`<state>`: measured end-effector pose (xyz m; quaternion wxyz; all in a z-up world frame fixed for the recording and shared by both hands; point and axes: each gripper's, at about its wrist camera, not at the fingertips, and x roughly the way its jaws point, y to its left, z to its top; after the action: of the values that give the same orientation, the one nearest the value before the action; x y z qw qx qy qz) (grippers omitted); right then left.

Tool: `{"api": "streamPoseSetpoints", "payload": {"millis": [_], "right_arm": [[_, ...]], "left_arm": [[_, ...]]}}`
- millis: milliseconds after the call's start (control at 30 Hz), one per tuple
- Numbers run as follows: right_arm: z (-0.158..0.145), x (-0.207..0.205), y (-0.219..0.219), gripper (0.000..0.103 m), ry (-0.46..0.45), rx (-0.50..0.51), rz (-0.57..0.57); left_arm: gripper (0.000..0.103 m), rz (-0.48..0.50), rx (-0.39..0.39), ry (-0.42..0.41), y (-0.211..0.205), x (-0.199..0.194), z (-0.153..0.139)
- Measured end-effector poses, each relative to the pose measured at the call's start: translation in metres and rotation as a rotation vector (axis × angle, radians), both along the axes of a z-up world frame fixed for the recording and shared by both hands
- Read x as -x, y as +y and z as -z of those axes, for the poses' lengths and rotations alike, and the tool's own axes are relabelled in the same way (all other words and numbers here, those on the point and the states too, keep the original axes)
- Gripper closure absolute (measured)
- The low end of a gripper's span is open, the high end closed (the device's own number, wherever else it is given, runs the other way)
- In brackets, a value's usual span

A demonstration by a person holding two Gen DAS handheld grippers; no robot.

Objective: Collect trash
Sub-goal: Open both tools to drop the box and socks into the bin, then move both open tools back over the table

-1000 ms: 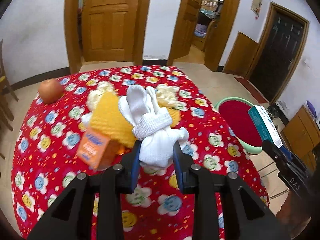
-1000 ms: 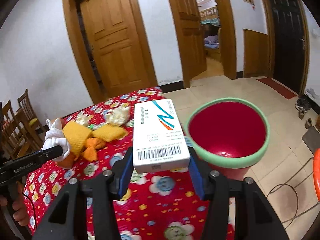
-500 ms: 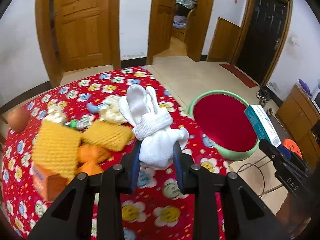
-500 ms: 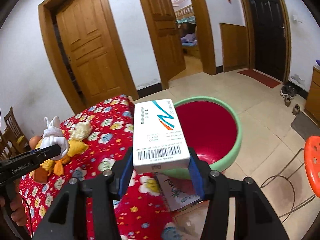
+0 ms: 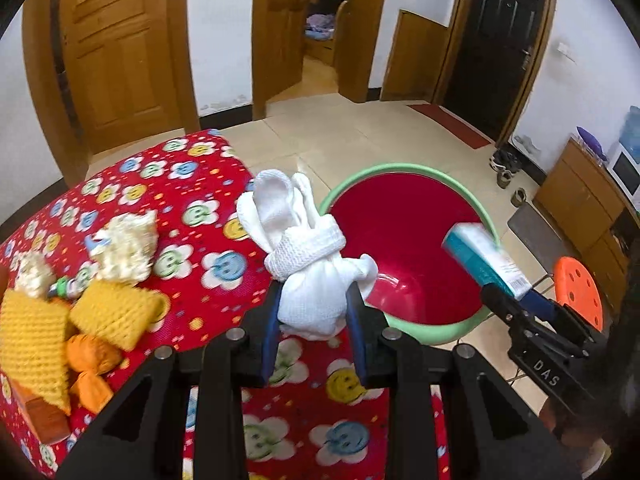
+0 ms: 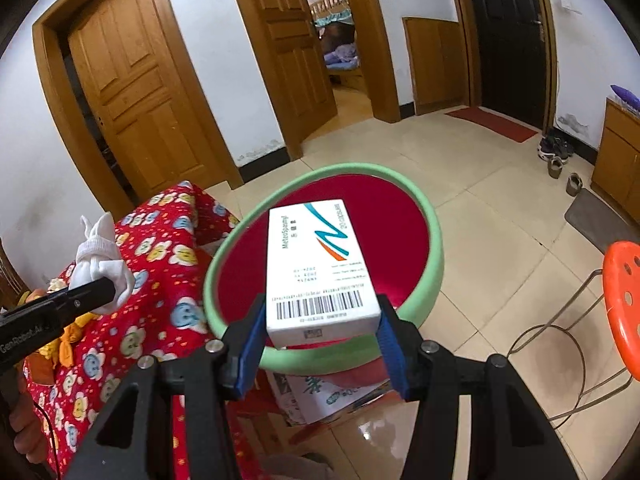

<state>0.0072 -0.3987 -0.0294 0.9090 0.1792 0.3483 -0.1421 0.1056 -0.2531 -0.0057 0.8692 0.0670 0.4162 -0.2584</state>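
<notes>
Red cloth printed with smiley flowers covered the table (image 5: 192, 280). At its left end lay two yellow knitted pads (image 5: 114, 314), orange crumpled wrappers (image 5: 90, 364), an orange box (image 5: 38, 414) and two pale crumpled wads (image 5: 124, 246); motion blur made their exact make-up hard to judge.

The left gripper (image 5: 314, 320) was closed on a knotted white cloth bundle (image 5: 310, 268), both blue pads pressing its lower half while the knot and loose ends stood above the fingers. The bundle was held above the table's right edge, just beside the bin. In the right wrist view a hand (image 6: 24, 428) was visible at the lower left, holding this gripper.

The round bin (image 6: 430, 248), red inside with a green rim, stood on the tiled floor against the table's right side.

The right gripper (image 6: 320, 344) was clamped on a white medicine carton (image 6: 320, 264), one blue pad on each long side near the barcode end. The carton lay flat, its far end reaching out over the bin's red interior. Printed paper (image 6: 324, 394) lay under the bin's near edge.

An orange perforated stool (image 6: 624, 304) on a wire frame stood on the floor to the right, apart from the bin.
</notes>
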Motion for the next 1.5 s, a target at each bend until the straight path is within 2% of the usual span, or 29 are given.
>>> {"api": "streamPoseSetpoints", "payload": {"millis": [400,500,633,800,1100,1500], "right_arm": [[0.0,0.008,-0.015,0.042,-0.013,-0.002,0.039],[0.0,0.012,-0.017,0.04,-0.014,-0.003,0.051],[0.0,0.017,-0.021,0.039,-0.015,-0.007,0.064],[-0.004,0.021,-0.021,0.035,-0.019,-0.004,0.071],[-0.012,0.026,-0.012,0.028,-0.036,0.003,0.069],[-0.035,0.037,0.015,0.026,-0.086,0.017,0.031]], "left_arm": [[0.072,0.065,-0.014,0.012,-0.04,-0.009,0.01],[0.064,0.078,-0.018,0.007,-0.047,-0.009,0.011],[0.04,0.071,-0.028,-0.015,-0.052,-0.009,0.008],[0.031,0.04,-0.038,-0.038,-0.047,-0.008,0.004],[0.028,-0.029,-0.041,-0.03,-0.022,-0.003,-0.001],[0.027,-0.113,-0.026,-0.042,0.025,0.018,-0.016]]}}
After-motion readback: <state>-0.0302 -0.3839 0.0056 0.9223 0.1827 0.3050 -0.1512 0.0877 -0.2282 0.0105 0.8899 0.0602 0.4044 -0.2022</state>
